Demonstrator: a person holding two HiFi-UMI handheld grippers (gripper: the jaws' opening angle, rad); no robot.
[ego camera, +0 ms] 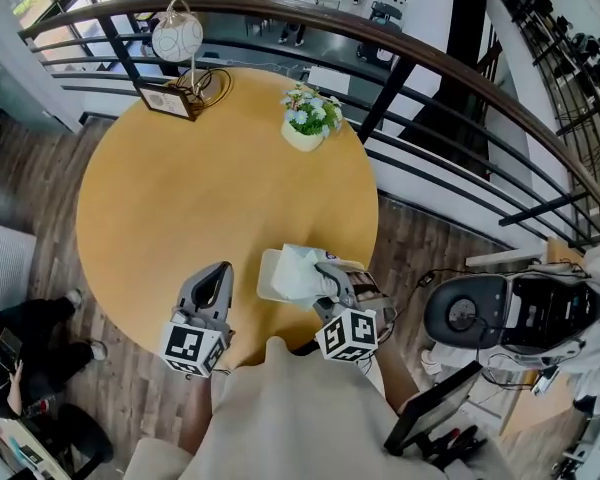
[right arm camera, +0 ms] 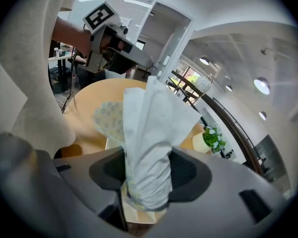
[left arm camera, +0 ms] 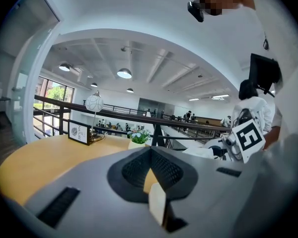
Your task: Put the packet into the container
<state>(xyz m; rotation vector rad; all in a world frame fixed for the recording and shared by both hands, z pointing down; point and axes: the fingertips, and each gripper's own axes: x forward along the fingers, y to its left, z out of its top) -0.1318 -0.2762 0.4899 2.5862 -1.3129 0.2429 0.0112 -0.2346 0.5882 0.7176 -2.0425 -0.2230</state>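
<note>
White and crumpled, the packet [right arm camera: 149,118] is pinched between the fingers of my right gripper [right arm camera: 149,176]. That gripper's own view shows both dark pads pressed into the packet's sides, with the wrapper standing up out of them. Beside it there is a pale flower-print patch [right arm camera: 107,119] (part of the packet or of something under it, I cannot tell).

Only the head view shows where this sits. The packet hangs over the pale container [ego camera: 267,280], which lies on the round wooden table [ego camera: 180,198] near the edge closest to me. From up there I cannot tell whether packet and container touch.

My left gripper [ego camera: 218,273] is just left of the container and apart from it. Its fingertips are drawn together with nothing between them (its own view gives only a sliver of tabletop through the V of the pads).

The left gripper view looks level across the table. It shows the right gripper's marker cube [left arm camera: 248,135] off to one side, and at the far rim a globe lamp [left arm camera: 94,103], a framed sign [left arm camera: 79,132] and a potted plant [left arm camera: 139,137] in front of the railing [left arm camera: 119,115].

A seated person [ego camera: 15,363] and a grey and black machine [ego camera: 500,313] on the floor appear in the head view alone.
</note>
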